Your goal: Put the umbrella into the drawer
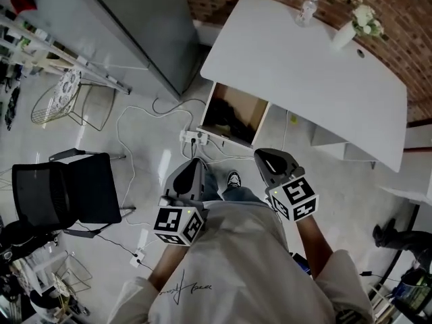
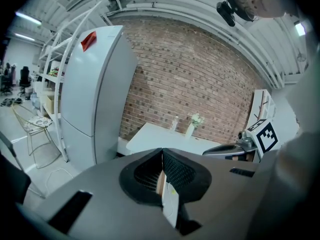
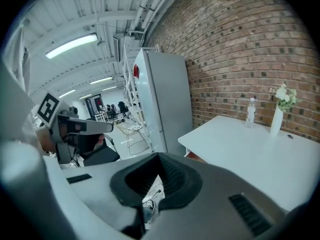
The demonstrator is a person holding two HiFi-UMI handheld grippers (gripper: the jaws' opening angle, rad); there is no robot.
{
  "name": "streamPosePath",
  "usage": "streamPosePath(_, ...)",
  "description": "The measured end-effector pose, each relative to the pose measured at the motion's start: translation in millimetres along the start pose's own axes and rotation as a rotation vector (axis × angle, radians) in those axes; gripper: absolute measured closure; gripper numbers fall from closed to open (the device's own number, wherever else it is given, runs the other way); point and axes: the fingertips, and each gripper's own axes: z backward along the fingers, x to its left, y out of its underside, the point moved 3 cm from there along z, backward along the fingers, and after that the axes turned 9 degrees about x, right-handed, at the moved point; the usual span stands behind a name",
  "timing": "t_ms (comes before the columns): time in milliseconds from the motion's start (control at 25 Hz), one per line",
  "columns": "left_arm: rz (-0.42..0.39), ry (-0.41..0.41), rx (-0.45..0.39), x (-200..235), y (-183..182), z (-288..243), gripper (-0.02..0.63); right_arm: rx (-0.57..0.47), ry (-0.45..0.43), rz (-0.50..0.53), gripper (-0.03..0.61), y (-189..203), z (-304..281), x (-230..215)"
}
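Below the white desk (image 1: 304, 66) a wooden drawer (image 1: 233, 117) stands pulled open. A dark bundle (image 1: 229, 123) lies inside it; it looks like the umbrella, though I cannot make out its shape. My left gripper (image 1: 196, 162) and right gripper (image 1: 261, 155) hang side by side in front of my chest, well short of the drawer. Both are shut and hold nothing. In the left gripper view the jaws (image 2: 161, 152) meet at the tips, and the right gripper (image 2: 234, 149) shows beside them. The right gripper view shows its own jaws (image 3: 159, 157) closed too.
A water bottle (image 1: 306, 9) and a vase of flowers (image 1: 352, 27) stand on the desk's far side. A power strip with cables (image 1: 196, 138) lies on the floor before the drawer. A grey fridge (image 1: 135, 25), a wire chair (image 1: 57, 100) and a black office chair (image 1: 67, 194) stand to the left.
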Motion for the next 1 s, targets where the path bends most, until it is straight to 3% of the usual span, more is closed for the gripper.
streamPosePath(240,-0.013,-0.019,-0.045,2,-10,11,0.595,-0.047,-0.008,-0.004,0.563,-12,13,9)
streamPosePath(600,-0.001,-0.041,-0.12,4,-14,17,0.595,-0.1,0.058,-0.026,0.563,-17,33,20)
streamPosePath(1000,-0.032,0.019,-0.09,-9,-12,8,0.595,-0.118,0.153,-0.028,0.563,-10,51,10)
